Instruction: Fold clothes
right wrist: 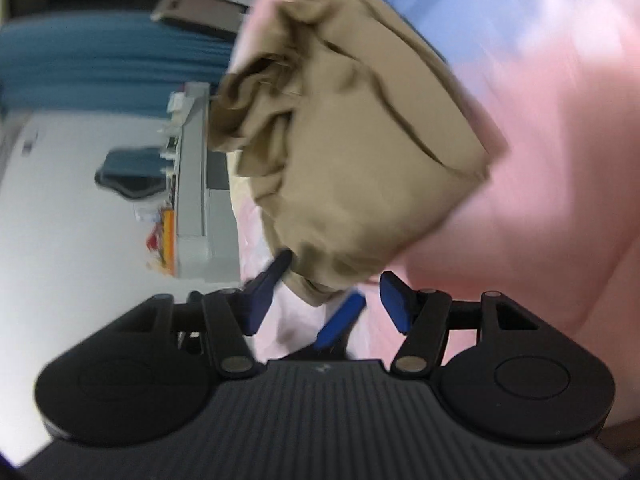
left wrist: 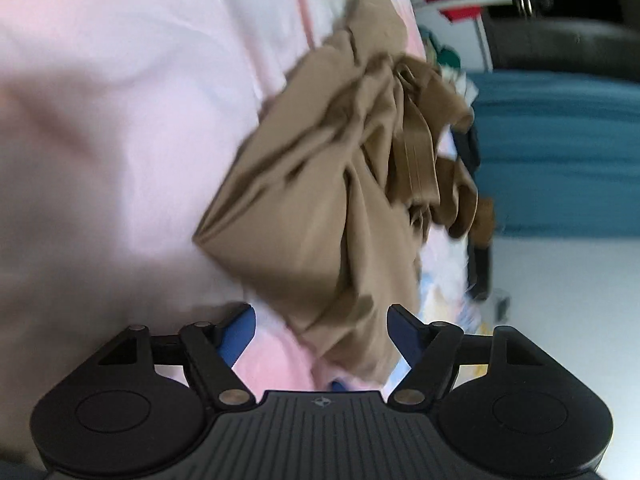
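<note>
Crumpled tan cotton garment [left wrist: 320, 200] lay bunched on pink bedsheet [left wrist: 120, 120]; left gripper [left wrist: 320, 320] and right gripper [right wrist: 332, 280] stood wide, gripping nothing.

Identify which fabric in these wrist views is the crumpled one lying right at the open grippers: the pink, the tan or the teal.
The tan garment: bunched and creased on the smooth pink sheet; the teal fabric lies farther off.

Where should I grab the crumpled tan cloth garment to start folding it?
Take the crumpled tan cloth garment by its flatter pointed corner, coming from the pink bedsheet side. That corner looks like a single smooth layer, while the far end is bunched into thick pleats. Both claws stand open now.
</note>
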`<state>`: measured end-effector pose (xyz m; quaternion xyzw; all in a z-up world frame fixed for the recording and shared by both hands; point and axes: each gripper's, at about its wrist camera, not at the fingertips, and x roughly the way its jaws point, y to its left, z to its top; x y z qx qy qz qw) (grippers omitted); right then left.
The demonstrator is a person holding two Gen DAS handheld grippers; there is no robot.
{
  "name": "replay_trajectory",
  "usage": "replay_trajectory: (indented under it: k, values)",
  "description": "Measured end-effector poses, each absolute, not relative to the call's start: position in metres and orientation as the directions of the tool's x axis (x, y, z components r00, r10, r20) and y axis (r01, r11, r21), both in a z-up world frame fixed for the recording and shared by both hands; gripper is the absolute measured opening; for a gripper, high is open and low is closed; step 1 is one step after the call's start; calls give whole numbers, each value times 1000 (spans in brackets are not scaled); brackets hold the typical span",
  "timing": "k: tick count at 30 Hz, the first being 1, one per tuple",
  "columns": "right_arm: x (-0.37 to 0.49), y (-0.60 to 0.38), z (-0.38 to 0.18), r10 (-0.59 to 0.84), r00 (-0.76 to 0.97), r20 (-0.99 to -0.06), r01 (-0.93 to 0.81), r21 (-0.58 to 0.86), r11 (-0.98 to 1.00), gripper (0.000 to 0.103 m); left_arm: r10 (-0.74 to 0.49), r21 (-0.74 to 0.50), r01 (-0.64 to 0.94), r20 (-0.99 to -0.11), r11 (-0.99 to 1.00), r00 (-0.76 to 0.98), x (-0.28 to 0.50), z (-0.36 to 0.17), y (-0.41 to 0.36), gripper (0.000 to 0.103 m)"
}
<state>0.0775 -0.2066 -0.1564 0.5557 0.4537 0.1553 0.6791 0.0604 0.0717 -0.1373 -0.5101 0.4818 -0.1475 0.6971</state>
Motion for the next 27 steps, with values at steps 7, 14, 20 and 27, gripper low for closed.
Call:
replay_trajectory:
  k: [7,14,20,27]
  values:
    - [94,-211,-187,675,614,-410,390,901,193,63,-687,-910,-190,-404,368,604,69,-131,72,74]
    - [78,-227,-175,531,723,-442,393,895,209,61,-660,-901,-229,-427,368,618,64,-135,75,74]
    - [86,-227,-170,496,726,-476,363,878,311,20,-628,-880,-300,-473,368,618,66,-145,81,62]
    - [80,-236,-135,470,798,-377,210,905,369,14,-621,-900,-254,-429,353,657,68,-115,87,19]
